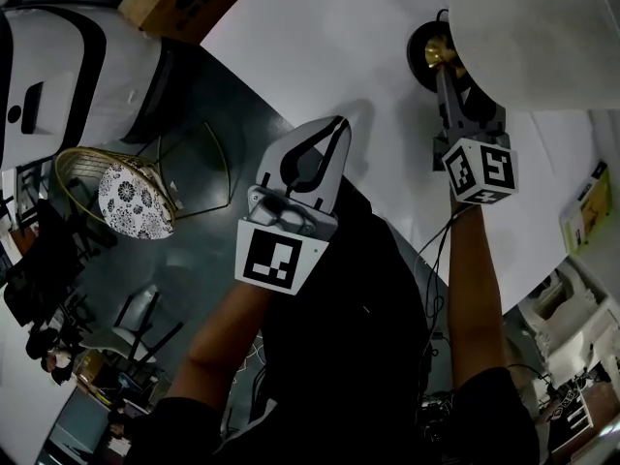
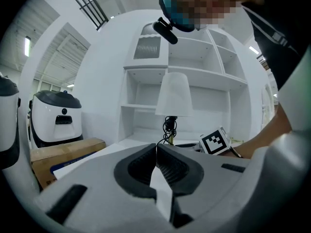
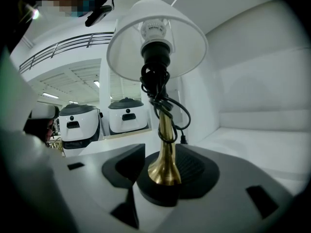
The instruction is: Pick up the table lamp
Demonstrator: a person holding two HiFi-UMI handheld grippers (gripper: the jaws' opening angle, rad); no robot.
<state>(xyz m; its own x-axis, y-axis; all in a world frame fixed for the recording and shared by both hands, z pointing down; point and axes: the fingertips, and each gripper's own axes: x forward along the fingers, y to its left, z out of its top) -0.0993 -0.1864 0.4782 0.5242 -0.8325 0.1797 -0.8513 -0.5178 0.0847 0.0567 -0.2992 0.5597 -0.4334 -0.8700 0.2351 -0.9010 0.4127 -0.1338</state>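
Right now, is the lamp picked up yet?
Not yet. Done: the right gripper is at the lamp, which stands on the white table. In hand: its jaws are wide apart with the brass stem between them, not squeezing. Left: close on the stem and lift. The left gripper is shut and empty, off to the side.
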